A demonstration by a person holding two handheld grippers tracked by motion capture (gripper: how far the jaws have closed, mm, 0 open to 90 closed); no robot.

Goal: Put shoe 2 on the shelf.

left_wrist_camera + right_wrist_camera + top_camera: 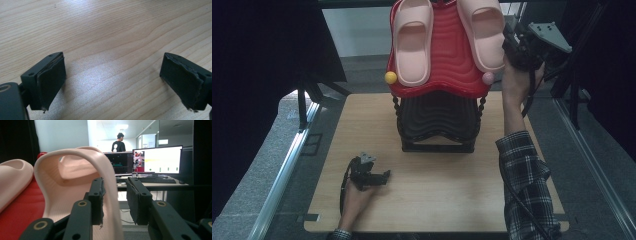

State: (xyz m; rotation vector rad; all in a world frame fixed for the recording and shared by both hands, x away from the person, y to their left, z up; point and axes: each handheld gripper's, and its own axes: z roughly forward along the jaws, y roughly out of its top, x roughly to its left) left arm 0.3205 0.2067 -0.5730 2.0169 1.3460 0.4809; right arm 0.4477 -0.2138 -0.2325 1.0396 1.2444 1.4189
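Two pink slippers lie on the red top shelf [447, 67] of a small rack. My right gripper [508, 44] is raised to the outer side of the right slipper [482, 30]. In the right gripper view this gripper [115, 195] is open, its jaws astride the slipper's [75, 170] side wall: one pad inside against the wall, the other outside with a thin gap. The left slipper [413, 40] [12, 177] lies beside it. My left gripper [384, 176] rests low on the wooden table [437, 200], open [112, 82], nothing between its pads.
The rack has a black lower shelf [437, 120] under the red one, with a yellow knob [390, 77] and a pink knob [488, 78] at the red shelf's front corners. Beyond the rack stand a lit monitor [157, 160] and a person [119, 142] far off.
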